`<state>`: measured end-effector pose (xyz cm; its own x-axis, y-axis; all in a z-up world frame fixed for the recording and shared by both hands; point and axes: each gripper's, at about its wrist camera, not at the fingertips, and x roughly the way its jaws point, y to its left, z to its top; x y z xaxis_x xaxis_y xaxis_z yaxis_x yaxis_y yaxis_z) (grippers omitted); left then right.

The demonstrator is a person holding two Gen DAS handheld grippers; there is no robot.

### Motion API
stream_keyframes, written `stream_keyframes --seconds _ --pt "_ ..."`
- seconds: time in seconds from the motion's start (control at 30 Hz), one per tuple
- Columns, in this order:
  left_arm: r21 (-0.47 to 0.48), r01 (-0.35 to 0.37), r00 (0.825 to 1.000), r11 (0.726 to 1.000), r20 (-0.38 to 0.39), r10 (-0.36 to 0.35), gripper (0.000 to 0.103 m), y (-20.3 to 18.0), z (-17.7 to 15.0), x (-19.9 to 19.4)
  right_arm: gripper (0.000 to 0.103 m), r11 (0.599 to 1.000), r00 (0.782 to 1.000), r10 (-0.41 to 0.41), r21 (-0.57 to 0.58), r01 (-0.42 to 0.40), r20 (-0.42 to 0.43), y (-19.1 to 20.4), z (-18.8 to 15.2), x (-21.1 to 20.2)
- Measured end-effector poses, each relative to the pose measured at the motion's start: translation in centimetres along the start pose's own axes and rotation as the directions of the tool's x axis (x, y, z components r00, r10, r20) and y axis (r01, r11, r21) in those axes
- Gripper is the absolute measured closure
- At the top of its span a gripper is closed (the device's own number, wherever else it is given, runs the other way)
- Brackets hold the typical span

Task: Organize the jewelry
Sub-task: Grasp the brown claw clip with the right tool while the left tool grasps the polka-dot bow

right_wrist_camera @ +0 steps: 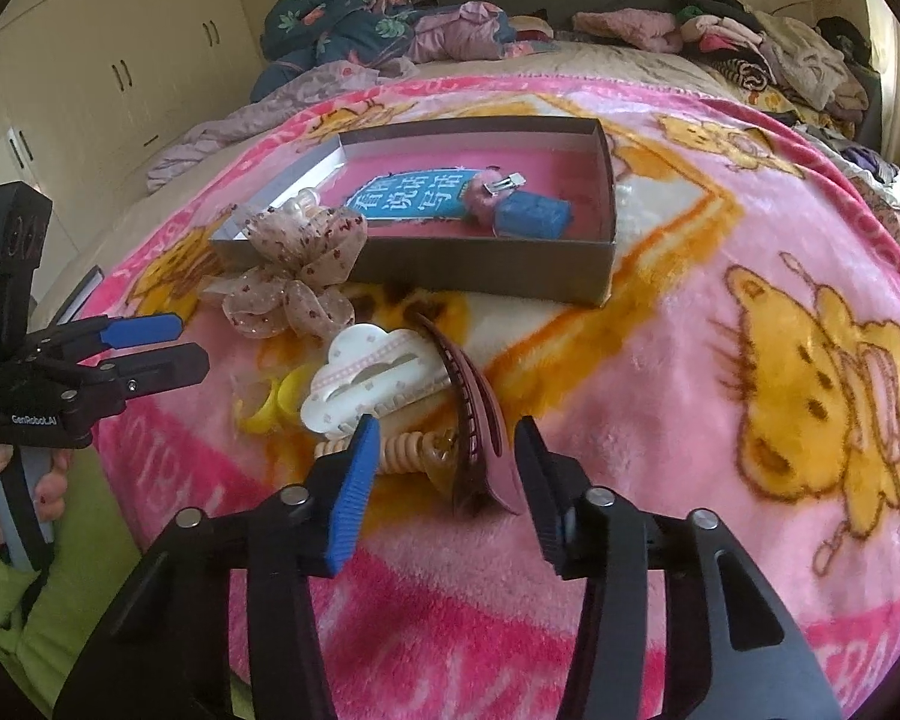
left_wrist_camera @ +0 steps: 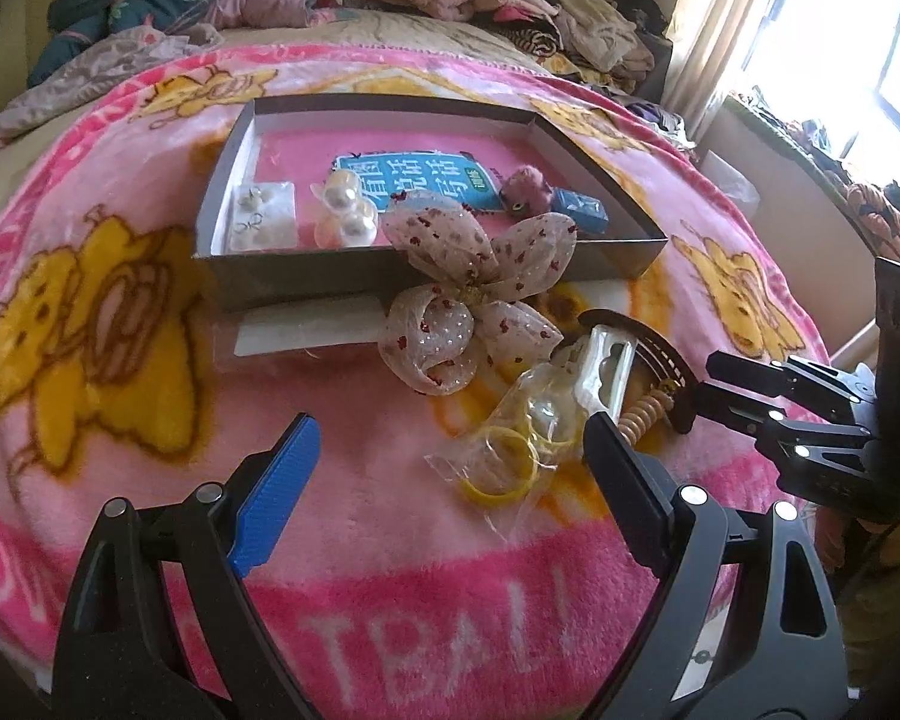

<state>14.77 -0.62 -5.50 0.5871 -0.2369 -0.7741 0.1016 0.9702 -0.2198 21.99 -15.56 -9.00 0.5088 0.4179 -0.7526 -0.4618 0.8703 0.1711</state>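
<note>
Left wrist view, itemised left to right. We find the left gripper (left_wrist_camera: 450, 468) with its jaws spread wide and nothing between them, low over the pink fleece cartoon-bear blanket (left_wrist_camera: 150, 420). Ahead of it lies a clear plastic bag of yellow rings (left_wrist_camera: 510, 456), flat on the blanket, just beside the right-hand finger. Beyond that, a beige spotted gauze bow (left_wrist_camera: 474, 294) leans against the near wall of the shallow grey cardboard box (left_wrist_camera: 306, 279), which already holds pearl pieces and a small blue box.

Right wrist view: the right gripper (right_wrist_camera: 447, 474) is also open and holds nothing. Its jaws bracket a dark maroon curved plastic hair comb (right_wrist_camera: 474, 414). We judge this the current step: picking up loose pieces for the box. The comb's long axis runs away from the camera, slightly leftward, toward the box; it stands on edge, teeth facing left. Touching its left side are a white cloud-shaped claw clip (right_wrist_camera: 360, 384) and a beige coiled hair tie (right_wrist_camera: 402, 450).

Next move, in our judgement: close squarely across the comb's thin arc without catching the coil.
</note>
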Motion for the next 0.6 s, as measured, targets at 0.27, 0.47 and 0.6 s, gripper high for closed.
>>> stream_keyframes --seconds 0.27,0.47,0.6 --pt "-0.038 0.026 1.000 0.999 -0.013 -0.027 0.027 0.9 0.2 1.3 0.079 1.000 0.999 -0.014 -0.006 0.014 -0.041 -0.4 0.9 2.6" --pt "-0.072 0.041 0.999 0.997 -0.022 -0.043 0.035 1.6 0.8 2.3 0.088 1.000 0.998 -0.027 -0.001 0.027 -0.049 -1.2 1.6 3.7" --pt "-0.122 0.079 0.996 0.989 -0.034 -0.084 0.042 2.3 1.1 3.1 0.088 1.000 0.999 -0.023 0.014 0.024 -0.034 -1.8 1.7 3.6"
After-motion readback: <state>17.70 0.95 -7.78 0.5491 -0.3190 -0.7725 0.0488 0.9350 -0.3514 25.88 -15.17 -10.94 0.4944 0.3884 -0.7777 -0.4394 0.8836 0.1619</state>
